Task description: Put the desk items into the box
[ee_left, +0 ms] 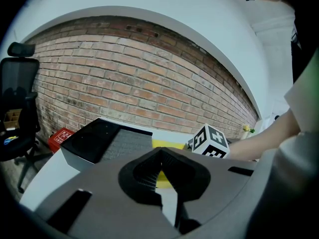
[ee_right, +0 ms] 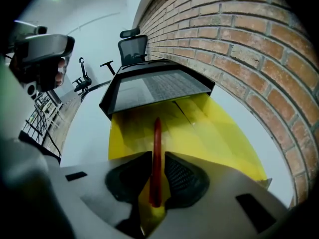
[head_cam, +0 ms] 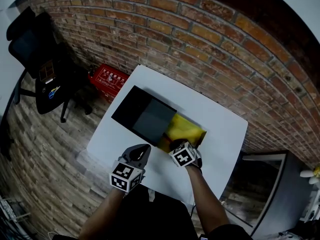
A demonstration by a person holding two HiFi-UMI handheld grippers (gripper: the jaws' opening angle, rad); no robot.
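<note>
A yellow box (head_cam: 189, 129) lies open on the white table (head_cam: 222, 129). A black lid with grey lining (head_cam: 142, 116) rests beside it, overlapping its left end. My right gripper (head_cam: 178, 145) is at the box's near edge, shut on a thin red pen (ee_right: 157, 133) that points forward over the yellow floor (ee_right: 214, 128) toward the lid (ee_right: 159, 86). My left gripper (head_cam: 143, 149) hovers over bare table just left of it, shut with nothing between its jaws. In the left gripper view the lid (ee_left: 99, 136), a strip of the box (ee_left: 167, 144) and the right gripper's marker cube (ee_left: 209, 141) lie ahead.
A brick wall (head_cam: 200, 39) runs behind the table. A red crate (head_cam: 109, 79) sits on the floor at the table's far left corner, with a black office chair (head_cam: 40, 69) beyond it. A dark cabinet (head_cam: 265, 194) stands to the right.
</note>
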